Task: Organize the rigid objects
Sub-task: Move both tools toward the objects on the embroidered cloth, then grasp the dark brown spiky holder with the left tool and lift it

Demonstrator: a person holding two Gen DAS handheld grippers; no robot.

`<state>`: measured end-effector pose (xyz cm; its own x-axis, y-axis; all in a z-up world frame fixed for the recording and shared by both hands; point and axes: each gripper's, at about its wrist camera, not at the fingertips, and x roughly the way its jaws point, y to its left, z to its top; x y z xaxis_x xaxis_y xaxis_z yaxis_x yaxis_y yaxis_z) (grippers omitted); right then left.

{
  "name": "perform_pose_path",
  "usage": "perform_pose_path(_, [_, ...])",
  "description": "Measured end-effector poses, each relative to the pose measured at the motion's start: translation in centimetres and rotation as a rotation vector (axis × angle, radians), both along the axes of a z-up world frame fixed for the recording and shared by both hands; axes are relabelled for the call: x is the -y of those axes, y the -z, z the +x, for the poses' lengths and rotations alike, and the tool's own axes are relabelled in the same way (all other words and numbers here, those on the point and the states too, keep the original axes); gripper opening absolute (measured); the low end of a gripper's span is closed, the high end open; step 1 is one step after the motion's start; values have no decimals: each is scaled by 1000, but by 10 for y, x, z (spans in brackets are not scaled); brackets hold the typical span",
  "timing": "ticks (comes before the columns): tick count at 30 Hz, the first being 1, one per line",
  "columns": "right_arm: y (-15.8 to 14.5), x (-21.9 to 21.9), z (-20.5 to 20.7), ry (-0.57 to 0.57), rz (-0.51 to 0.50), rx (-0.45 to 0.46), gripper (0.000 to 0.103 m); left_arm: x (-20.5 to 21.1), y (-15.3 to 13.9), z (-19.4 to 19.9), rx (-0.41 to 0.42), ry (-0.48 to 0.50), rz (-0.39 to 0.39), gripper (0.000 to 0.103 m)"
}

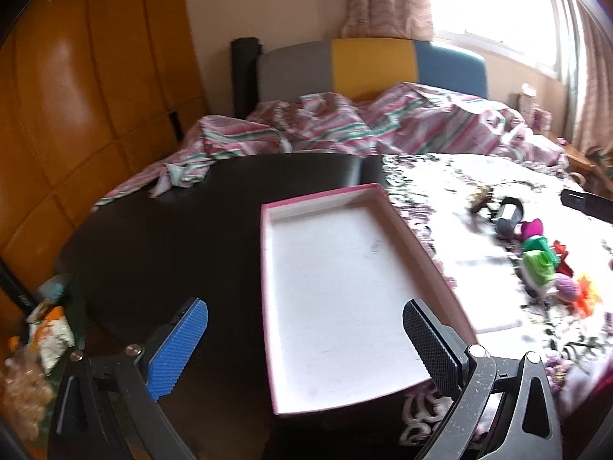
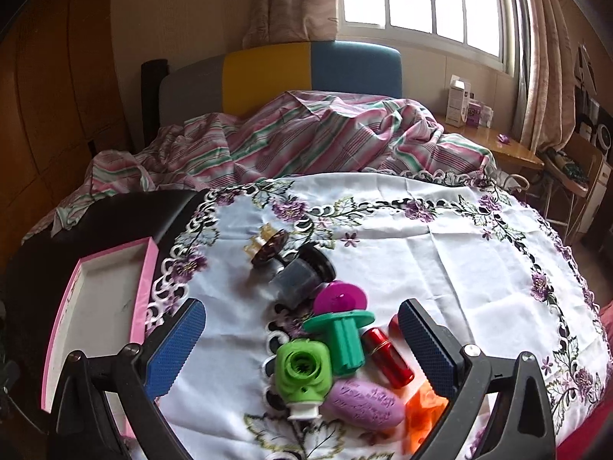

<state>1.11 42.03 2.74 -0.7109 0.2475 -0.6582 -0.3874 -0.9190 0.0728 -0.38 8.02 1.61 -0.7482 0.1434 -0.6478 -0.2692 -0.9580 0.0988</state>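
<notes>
Indoors, in a bedroom: a dark table (image 1: 184,230) pushed up against a bed (image 2: 291,142) with a rumpled pink-and-green striped sheet and a grey, yellow and blue headboard (image 2: 276,73). Bright window (image 2: 421,0) behind, curtains (image 2: 291,0) on both sides, orange wooden wardrobe (image 1: 76,96) along the left wall, small boxes on a wooden side table (image 2: 509,149) at the right. Over the right part of the table, a white cloth (image 2: 440,276) embroidered with purple flowers. Partly on the bare dark top, partly on the cloth's edge, a shallow pink-rimmed tray (image 1: 337,287) with a white bottom — nothing in it. On the cloth, well right of the tray, a huddle of small hard things: a grey cylinder (image 2: 295,280), a magenta disc (image 2: 341,297), a green spool (image 2: 345,339), a lime-green piece (image 2: 302,375), a red tube (image 2: 387,356), a purple oval (image 2: 364,402), an orange piece (image 2: 423,410). Left gripper (image 1: 304,349) spread wide above the near end of the tray, gripping nothing. Right gripper (image 2: 300,352) likewise wide apart — poised over the green and red pieces, nothing held.
</notes>
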Motion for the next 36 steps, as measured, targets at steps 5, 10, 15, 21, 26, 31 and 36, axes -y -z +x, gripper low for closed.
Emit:
perform_pose_path(5, [14,-41,-3,56,-60,-7,103,-26,5,-10,41,77,-8,103])
perform_pose_path(10, [25,-66,0,107,-167,-6,103,-61,12,-21,86,170,-34,103])
perform_pose_path(15, [23,-76,6,132,-215,-28,103,-96,17,-32,111,253,-43,103])
perform_pose_path(21, [23,-83,8,170,-226,-23,103,-129,21,-41,127,328,-50,103])
perform_pose_path(26, [19,-92,15,215,-240,-51,103,-160,27,-68,228,377,-9,102])
perform_pose_path(31, [22,-106,22,256,-311,-69,103,-204,28,-99,286,431,44,99])
perform_pose_path(36, [24,-113,23,269,-341,-69,103,-249,37,-121,300,507,19,88])
